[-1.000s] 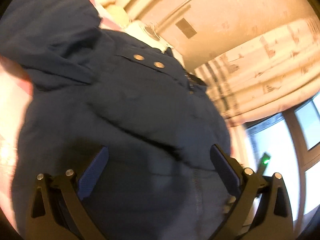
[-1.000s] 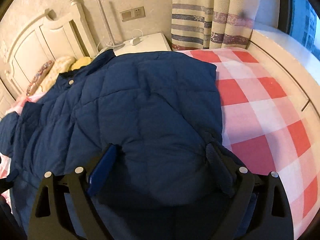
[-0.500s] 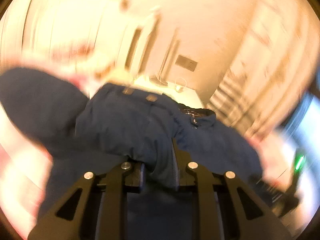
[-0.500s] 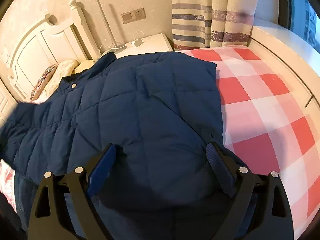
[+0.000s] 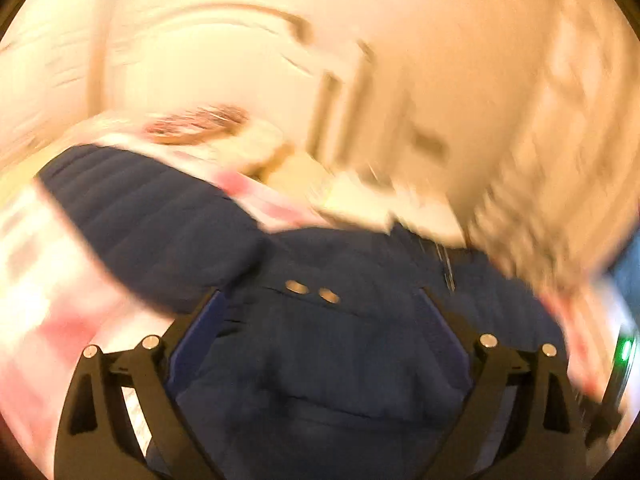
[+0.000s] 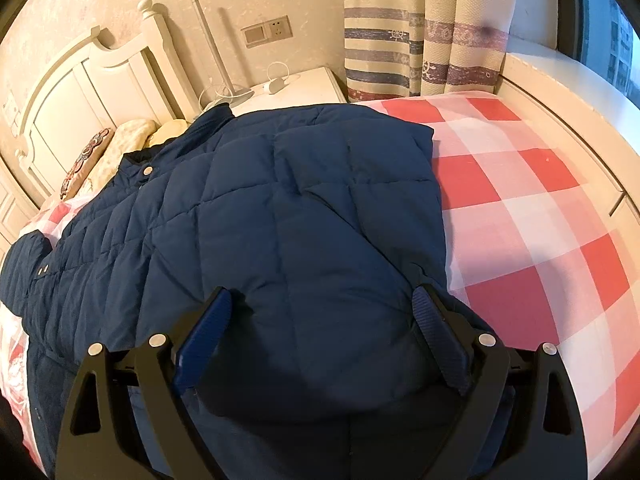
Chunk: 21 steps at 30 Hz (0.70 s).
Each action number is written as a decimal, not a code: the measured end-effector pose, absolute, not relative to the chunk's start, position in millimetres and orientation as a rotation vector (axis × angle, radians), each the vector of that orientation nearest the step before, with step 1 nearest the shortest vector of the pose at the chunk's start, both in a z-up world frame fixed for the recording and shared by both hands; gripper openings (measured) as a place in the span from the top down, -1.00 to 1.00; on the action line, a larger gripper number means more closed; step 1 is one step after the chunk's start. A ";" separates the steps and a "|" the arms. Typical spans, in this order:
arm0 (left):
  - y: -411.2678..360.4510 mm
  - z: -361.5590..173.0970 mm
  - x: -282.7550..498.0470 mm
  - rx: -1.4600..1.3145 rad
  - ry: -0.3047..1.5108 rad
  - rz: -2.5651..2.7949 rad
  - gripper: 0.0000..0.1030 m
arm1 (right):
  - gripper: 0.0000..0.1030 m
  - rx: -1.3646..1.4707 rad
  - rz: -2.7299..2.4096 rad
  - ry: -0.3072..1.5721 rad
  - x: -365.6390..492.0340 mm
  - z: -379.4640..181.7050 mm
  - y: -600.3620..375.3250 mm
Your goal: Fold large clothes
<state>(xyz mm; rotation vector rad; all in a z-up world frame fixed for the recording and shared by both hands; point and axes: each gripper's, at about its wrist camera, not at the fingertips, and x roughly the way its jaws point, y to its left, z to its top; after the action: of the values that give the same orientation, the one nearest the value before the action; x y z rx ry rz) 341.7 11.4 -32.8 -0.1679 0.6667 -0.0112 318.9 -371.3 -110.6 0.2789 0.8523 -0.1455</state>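
One navy quilted jacket (image 6: 288, 216) lies spread on one bed covered by a red-and-white checked sheet (image 6: 532, 208), filling the middle and the 9 o'clock side of the right wrist view, its collar toward the headboard (image 6: 80, 92) at 10 o'clock. One sleeve (image 5: 152, 220) reaches toward 9 o'clock in the blurred left wrist view, and two metal snaps (image 5: 312, 292) sit side by side just above centre there. Two grippers are present. The left gripper (image 5: 320, 320) has its jaws opening, spread wide over the jacket, the pads pressing on nothing. The right gripper (image 6: 320, 320) stands wide apart at 6 o'clock, its fingers resting either side of a bulge of jacket fabric without pinching it. One white nightstand (image 6: 296, 88) at 12 o'clock carries a cable and a small white device. One striped curtain (image 6: 420, 40) hangs at 1 o'clock.
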 end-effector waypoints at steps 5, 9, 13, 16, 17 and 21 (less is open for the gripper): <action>-14.0 -97.9 395.1 0.002 0.922 -0.004 -0.83 | -0.73 0.265 -0.153 0.857 319.0 -110.4 -371.1; -13.3 -117.9 382.0 0.075 0.892 -0.020 -0.95 | -0.73 0.256 -0.158 0.858 319.6 -110.1 -370.0; -10.6 -120.7 373.6 0.083 0.899 -0.016 -0.96 | -0.73 0.243 -0.182 0.865 320.0 -108.7 -368.0; -11.8 -122.9 377.1 0.088 0.900 -0.014 -0.96 | -0.74 0.159 -0.260 0.811 313.4 -91.1 -344.2; -11.6 -123.2 375.8 0.088 0.899 -0.013 -0.96 | -0.74 0.146 -0.233 0.795 313.1 -86.2 -334.5; -13.5 -121.3 383.5 0.084 0.898 -0.015 -0.96 | -0.79 0.057 -0.112 0.777 326.4 -73.2 -287.8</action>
<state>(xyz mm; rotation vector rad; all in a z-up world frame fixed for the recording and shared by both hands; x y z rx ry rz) 383.5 -13.5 -121.3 0.0840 0.8984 -0.0151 326.4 -287.8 -73.2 0.0573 0.7772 -0.1119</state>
